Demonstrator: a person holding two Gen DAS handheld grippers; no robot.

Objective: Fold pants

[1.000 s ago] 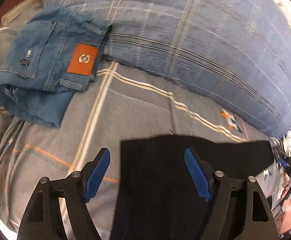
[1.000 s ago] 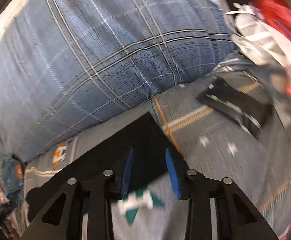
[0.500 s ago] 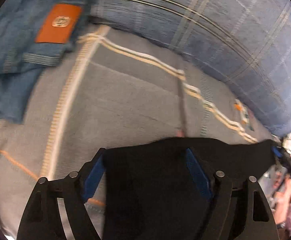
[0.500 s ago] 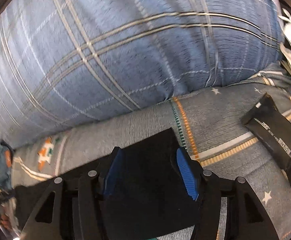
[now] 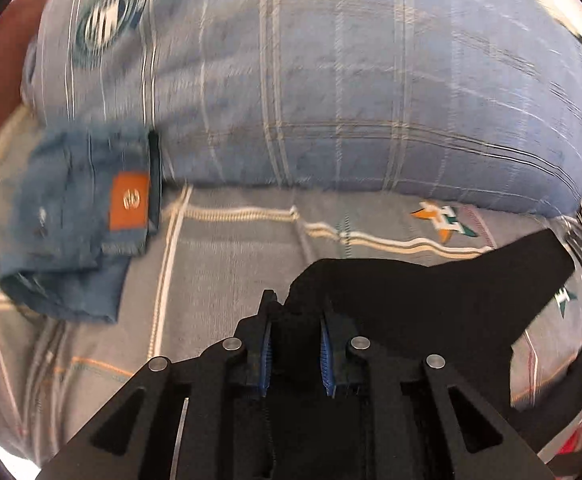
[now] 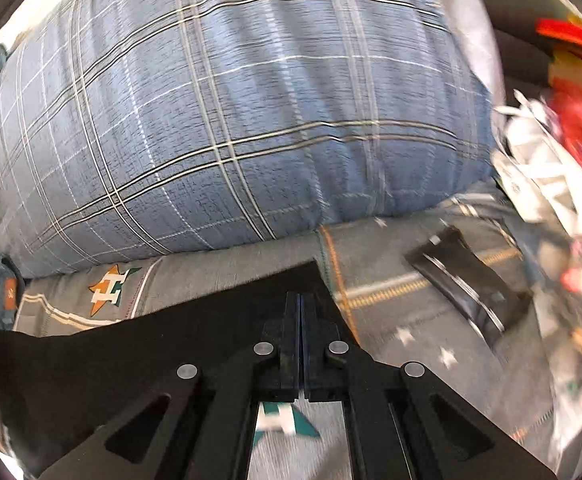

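The black pants (image 5: 431,304) hang between my two grippers above the grey striped bedsheet (image 5: 231,248). My left gripper (image 5: 296,336) is shut on a bunched fold at their left end. My right gripper (image 6: 300,312) is shut tight on their right edge; the black pants (image 6: 131,356) stretch away to the left in the right wrist view. The lifted cloth hides the sheet below it.
Folded blue jeans (image 5: 83,216) with an orange patch lie at the left on the sheet. A large blue plaid pillow (image 5: 351,88) fills the back. A black packet (image 6: 467,288) lies right on the sheet, with red and white clutter (image 6: 563,152) beyond.
Both grippers have closed on the black pants, which lay between open fingers before. The pants are now lifted and stretched, and both views have swung.
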